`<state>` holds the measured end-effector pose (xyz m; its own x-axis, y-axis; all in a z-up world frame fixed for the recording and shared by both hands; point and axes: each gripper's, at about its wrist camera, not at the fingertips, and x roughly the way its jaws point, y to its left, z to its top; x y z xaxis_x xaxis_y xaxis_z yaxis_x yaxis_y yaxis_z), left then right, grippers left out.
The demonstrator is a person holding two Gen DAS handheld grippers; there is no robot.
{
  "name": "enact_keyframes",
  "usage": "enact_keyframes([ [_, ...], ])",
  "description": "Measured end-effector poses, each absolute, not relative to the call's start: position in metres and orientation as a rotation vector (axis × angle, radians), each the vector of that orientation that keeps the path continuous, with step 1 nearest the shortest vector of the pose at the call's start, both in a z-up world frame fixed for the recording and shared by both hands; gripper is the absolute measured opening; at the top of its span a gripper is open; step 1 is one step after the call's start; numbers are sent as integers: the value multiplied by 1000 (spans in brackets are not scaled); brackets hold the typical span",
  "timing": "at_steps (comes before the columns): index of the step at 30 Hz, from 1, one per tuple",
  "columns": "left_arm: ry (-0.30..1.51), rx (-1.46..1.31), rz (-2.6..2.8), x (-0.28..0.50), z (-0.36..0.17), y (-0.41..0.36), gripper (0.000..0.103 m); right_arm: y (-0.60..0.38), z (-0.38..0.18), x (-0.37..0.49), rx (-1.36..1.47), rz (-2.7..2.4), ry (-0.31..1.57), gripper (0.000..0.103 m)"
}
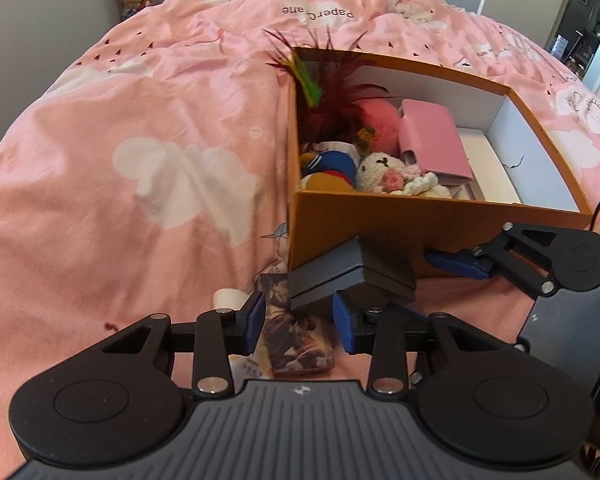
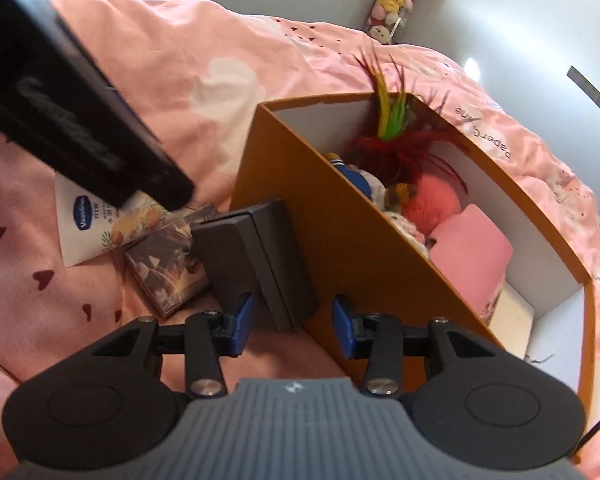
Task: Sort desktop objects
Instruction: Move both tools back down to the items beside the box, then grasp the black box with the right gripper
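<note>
Centrally, a dark grey case (image 1: 350, 276) lies tilted on the pink bed cover (image 1: 140, 160), leaning against the near wall of the orange box (image 1: 380, 220), with a patterned card box (image 1: 296, 340) and a white Vaseline tube (image 2: 88, 220) beside it. Left tongs (image 1: 300, 326) stand open over the card box, their right pad touching the case's near corner; right tongs (image 2: 292, 326) stand open about the case's lower end, not pressing it. Inside the box lie a pink wallet (image 1: 432, 136), crocheted toys (image 1: 384, 168), a pink ball (image 1: 380, 120) and a feather toy (image 1: 328, 92).
</note>
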<state>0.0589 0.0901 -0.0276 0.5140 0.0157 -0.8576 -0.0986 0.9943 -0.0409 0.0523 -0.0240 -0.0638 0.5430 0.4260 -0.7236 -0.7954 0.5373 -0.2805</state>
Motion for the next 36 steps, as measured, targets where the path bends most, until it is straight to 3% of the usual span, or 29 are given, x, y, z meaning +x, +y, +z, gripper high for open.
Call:
enact_keyframes([
  [16,1052,-143,-3,75,-42,78,42,-38,-76,48,-607,911,663,46],
  [25,1057,-168,-54,74,-46,74,24,-45,-79,49,-587,941,687,47],
  [36,1083,-270,-49,60,-52,86,23,-45,-72,42,-608,920,635,44],
])
